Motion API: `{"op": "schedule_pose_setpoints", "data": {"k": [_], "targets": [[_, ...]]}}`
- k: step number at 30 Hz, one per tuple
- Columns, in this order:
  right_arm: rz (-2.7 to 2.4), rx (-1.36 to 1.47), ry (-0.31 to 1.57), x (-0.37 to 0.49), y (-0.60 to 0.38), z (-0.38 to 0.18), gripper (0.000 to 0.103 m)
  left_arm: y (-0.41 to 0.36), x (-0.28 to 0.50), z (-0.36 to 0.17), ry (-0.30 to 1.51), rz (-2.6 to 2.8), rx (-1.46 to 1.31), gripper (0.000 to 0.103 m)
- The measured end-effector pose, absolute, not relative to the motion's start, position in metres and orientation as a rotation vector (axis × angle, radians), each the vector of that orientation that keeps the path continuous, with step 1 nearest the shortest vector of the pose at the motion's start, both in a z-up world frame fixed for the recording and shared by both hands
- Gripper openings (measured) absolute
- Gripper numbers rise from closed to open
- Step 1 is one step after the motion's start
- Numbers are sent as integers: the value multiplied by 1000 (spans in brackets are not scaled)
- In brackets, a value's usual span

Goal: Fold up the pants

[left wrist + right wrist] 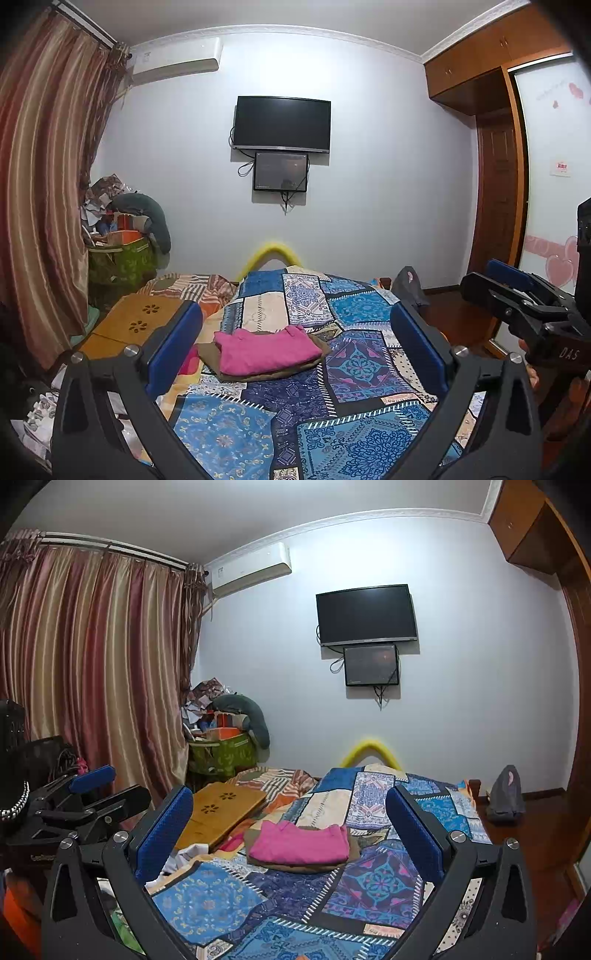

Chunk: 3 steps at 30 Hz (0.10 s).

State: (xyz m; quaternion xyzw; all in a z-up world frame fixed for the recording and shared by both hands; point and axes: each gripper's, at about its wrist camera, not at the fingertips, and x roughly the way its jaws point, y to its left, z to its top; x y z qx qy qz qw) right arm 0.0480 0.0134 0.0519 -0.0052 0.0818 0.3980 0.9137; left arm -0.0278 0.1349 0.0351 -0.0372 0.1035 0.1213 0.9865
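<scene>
Already we hold both tools up off the bed, and each is empty: the left gripper (295,343) has its blue pads spread wide apart with nothing between them, and the right gripper (290,825) stands spread the same way, well back from the cloth. Beyond their tips, on the patchwork bedspread (354,373), lie the pink pants (267,349), folded into a flat rectangle and resting on top of a brown folded garment (258,374) whose edges show under them on all sides. From the pink pants, a wooden lap tray (136,321) sits to the left at the bed's edge, and a yellow curved bar (271,253) rises beyond them at the far end. We judge the pants soft, light and limp, likely a knit that sags and slips open when lifted by one point, so any hold should pinch all layers together at a folded edge, one tool near each corner. Whether the rumpled strip along their far edge is the waistband we cannot tell from here. They look folded already.
</scene>
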Motion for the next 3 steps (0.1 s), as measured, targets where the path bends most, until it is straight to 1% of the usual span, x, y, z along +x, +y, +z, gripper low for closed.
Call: {"op": "schedule_pose_setpoints", "data": {"k": [3], "targets": [[819,-6,171,49,13,51,103,135,-28,35,209,242,-75,103]]}}
